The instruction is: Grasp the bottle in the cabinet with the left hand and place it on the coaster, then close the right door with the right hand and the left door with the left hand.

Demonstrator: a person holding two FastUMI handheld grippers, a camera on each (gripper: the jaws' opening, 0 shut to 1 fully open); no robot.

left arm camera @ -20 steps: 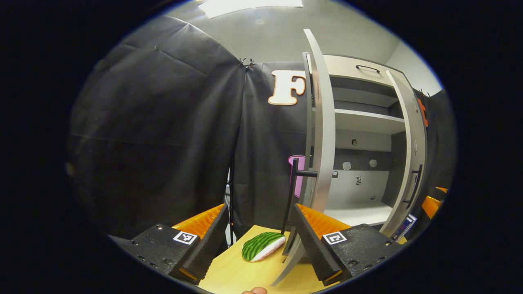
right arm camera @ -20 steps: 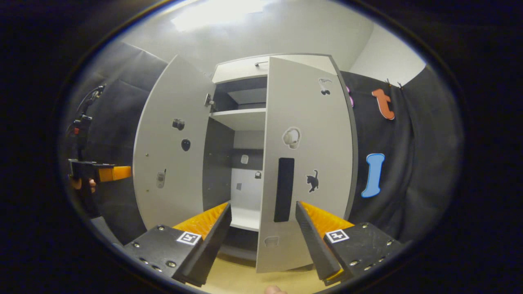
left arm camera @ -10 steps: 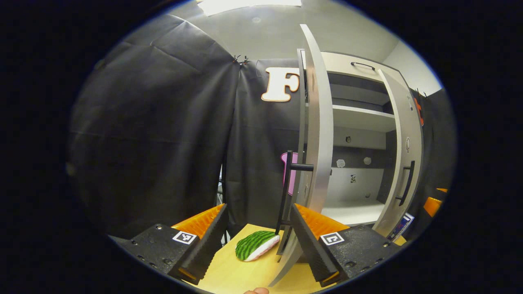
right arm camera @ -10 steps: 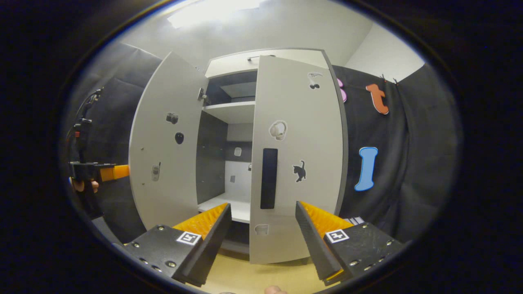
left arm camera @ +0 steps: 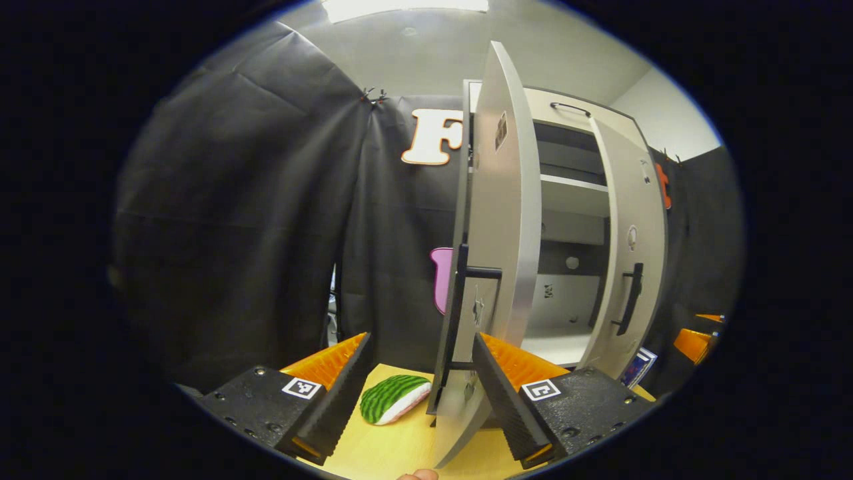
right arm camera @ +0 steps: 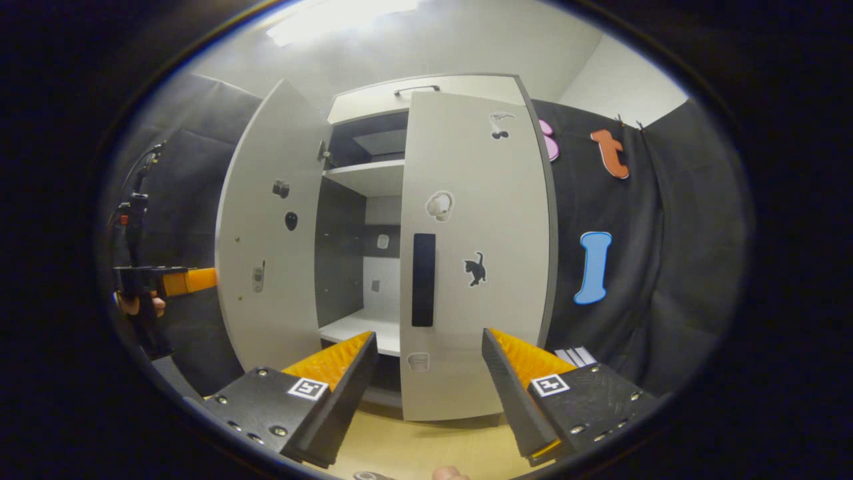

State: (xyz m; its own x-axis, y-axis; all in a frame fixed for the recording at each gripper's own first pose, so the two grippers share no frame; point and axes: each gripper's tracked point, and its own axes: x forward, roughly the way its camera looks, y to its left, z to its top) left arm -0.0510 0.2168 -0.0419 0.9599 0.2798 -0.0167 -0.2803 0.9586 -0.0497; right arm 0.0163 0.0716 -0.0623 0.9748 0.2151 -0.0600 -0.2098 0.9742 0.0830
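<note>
The grey cabinet (right arm camera: 426, 90) stands ahead with both doors ajar. In the right gripper view the right door (right arm camera: 476, 220) is swung most of the way in, its black handle (right arm camera: 423, 280) just above my open right gripper (right arm camera: 430, 373). The left door (right arm camera: 266, 227) hangs wide open. In the left gripper view that left door (left arm camera: 500, 220) is seen nearly edge-on, its black handle (left arm camera: 460, 313) above my open left gripper (left arm camera: 420, 380). The left gripper (right arm camera: 180, 281) also shows far left in the right gripper view, held by a hand (right arm camera: 136, 305) outside the left door.
A watermelon-slice toy (left arm camera: 393, 398) lies on the wooden table (left arm camera: 400, 447) left of the left door. Inside the cabinet are a white shelf (right arm camera: 363, 175) and a white bottom board (right arm camera: 363, 327). Black cloth walls surround the cabinet. The right gripper (left arm camera: 693, 340) shows beyond the right door (left arm camera: 630, 247).
The right door has swung further towards the cabinet, narrowing the gap. The left gripper view has shifted, so the left door now shows more of its outer face and handle.
</note>
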